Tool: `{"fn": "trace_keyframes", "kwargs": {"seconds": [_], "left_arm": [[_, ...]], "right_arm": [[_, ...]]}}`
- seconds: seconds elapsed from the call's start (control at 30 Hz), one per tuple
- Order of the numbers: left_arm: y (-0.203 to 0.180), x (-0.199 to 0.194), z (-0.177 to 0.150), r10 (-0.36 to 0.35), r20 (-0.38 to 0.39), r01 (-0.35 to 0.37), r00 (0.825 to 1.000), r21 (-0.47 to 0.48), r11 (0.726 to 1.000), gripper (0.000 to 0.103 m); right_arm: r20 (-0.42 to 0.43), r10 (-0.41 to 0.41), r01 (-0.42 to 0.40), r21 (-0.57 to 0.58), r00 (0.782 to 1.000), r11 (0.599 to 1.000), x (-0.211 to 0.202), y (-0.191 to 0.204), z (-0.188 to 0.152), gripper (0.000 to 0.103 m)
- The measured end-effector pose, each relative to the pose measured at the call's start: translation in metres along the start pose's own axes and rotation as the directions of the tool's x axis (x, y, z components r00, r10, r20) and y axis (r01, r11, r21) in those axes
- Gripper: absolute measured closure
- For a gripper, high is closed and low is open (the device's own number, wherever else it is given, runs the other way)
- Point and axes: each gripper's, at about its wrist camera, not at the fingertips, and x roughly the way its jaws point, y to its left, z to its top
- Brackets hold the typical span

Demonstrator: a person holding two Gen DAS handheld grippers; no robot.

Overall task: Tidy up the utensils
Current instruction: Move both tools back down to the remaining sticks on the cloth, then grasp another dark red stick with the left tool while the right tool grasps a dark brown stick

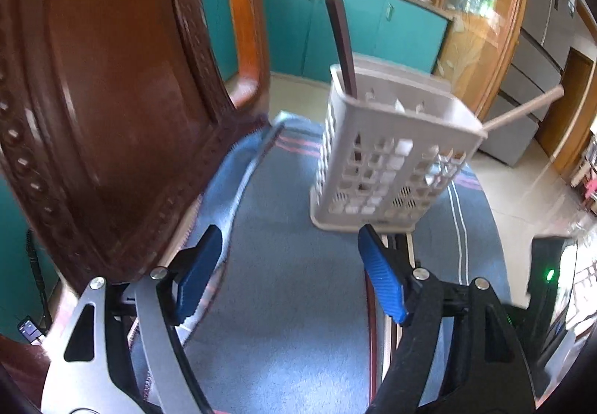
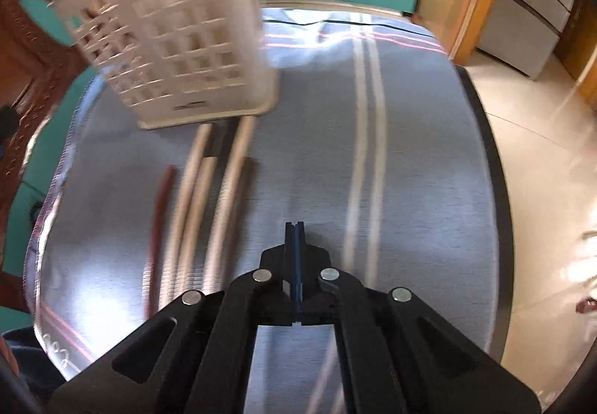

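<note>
Left gripper (image 1: 289, 272): blue-padded fingers spread wide, nothing between them, hovering over the blue-grey striped cloth (image 1: 291, 302) that covers the table. To its left, a carved brown wooden chair back (image 1: 112, 108) fills the edge of the left wrist view. Ahead and slightly right of the spread fingers stands the white perforated utensil basket (image 1: 388, 160), upright on the cloth. A dark brown stick (image 1: 341, 44) rises from its left rear corner; a pale wooden stick (image 1: 522, 112) leans out over its right rim. Teal cabinets (image 1: 343, 26) run along the background.

Right gripper (image 2: 294, 227): fingers pressed flat together, nothing visible between the pads. Right wrist view is motion-blurred. Utensil basket sits at upper left. Just in front of it, lying on the cloth left of the gripper: one red-brown chopstick (image 2: 158, 220), then several pale chopsticks (image 2: 203, 205) roughly parallel, their far ends touching or near the basket base; exact count cannot be told. White double stripe (image 2: 367, 138) in the cloth runs right of the gripper.
</note>
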Motion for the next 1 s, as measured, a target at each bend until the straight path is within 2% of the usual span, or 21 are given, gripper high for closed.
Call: {"fn": "trace_keyframes", "kwargs": {"seconds": [0.1, 0.2, 0.3, 0.4, 0.43, 0.47, 0.53, 0.57, 0.63, 0.7, 0.77, 0.83, 1.0], "left_arm": [[0.002, 0.018, -0.006, -0.084, -0.097, 0.083, 0.992, -0.015, 0.996, 0.027], [-0.005, 0.038, -0.016, -0.164, -0.206, 0.166, 0.965, -0.008, 0.986, 0.027], [-0.021, 0.056, -0.032, -0.191, -0.296, 0.211, 0.936, 0.036, 0.977, 0.027], [-0.035, 0.071, -0.049, -0.157, -0.342, 0.199, 0.926, 0.091, 0.976, 0.027], [-0.039, 0.075, -0.057, -0.137, -0.346, 0.185, 0.928, 0.112, 0.976, 0.027], [-0.043, 0.074, -0.058, -0.115, -0.318, 0.168, 0.941, 0.145, 0.975, 0.028], [-0.052, 0.076, -0.063, -0.054, -0.303, 0.125, 0.952, 0.22, 0.967, 0.031], [-0.054, 0.076, -0.065, -0.033, -0.292, 0.108, 0.956, 0.247, 0.963, 0.035], [-0.056, 0.075, -0.065, -0.031, -0.282, 0.111, 0.959, 0.272, 0.956, 0.049], [-0.052, 0.075, -0.062, -0.021, -0.287, 0.102, 0.958, 0.27, 0.957, 0.069], [-0.044, 0.075, -0.058, -0.003, -0.289, 0.082, 0.957, 0.262, 0.961, 0.074], [-0.035, 0.073, -0.051, 0.014, -0.29, 0.061, 0.957, 0.247, 0.967, 0.074], [-0.018, 0.075, -0.046, 0.014, -0.298, 0.053, 0.954, 0.216, 0.975, 0.074]], "right_arm": [[0.001, 0.031, -0.031, 0.058, 1.0, 0.998, -0.002, -0.014, 0.004, 0.102], [0.003, 0.031, -0.031, 0.1, 1.0, 0.994, -0.004, -0.024, 0.008, 0.101], [0.014, 0.042, -0.043, 0.143, 0.999, 0.989, -0.008, -0.036, 0.013, 0.1], [0.027, 0.049, -0.052, 0.165, 0.998, 0.985, -0.011, -0.043, 0.017, 0.099], [0.03, 0.054, -0.058, 0.168, 0.998, 0.984, -0.013, -0.044, 0.018, 0.097], [0.033, 0.059, -0.064, 0.168, 0.998, 0.984, -0.014, -0.044, 0.017, 0.095], [0.04, 0.071, -0.077, 0.164, 0.997, 0.983, -0.017, -0.042, 0.017, 0.085], [0.044, 0.078, -0.084, 0.159, 0.996, 0.984, -0.019, -0.038, 0.017, 0.083], [0.051, 0.096, -0.102, 0.14, 0.994, 0.985, -0.022, -0.033, 0.016, 0.079], [0.055, 0.121, -0.127, 0.11, 0.991, 0.986, -0.023, -0.025, 0.014, 0.078], [0.045, 0.16, -0.163, 0.069, 0.986, 0.984, -0.022, -0.015, 0.014, 0.078], [0.028, 0.178, -0.179, 0.033, 0.984, 0.983, -0.019, -0.005, 0.011, 0.078], [-0.032, 0.138, -0.14, -0.052, 0.99, 0.989, 0.0, 0.02, 0.004, 0.078]]}}
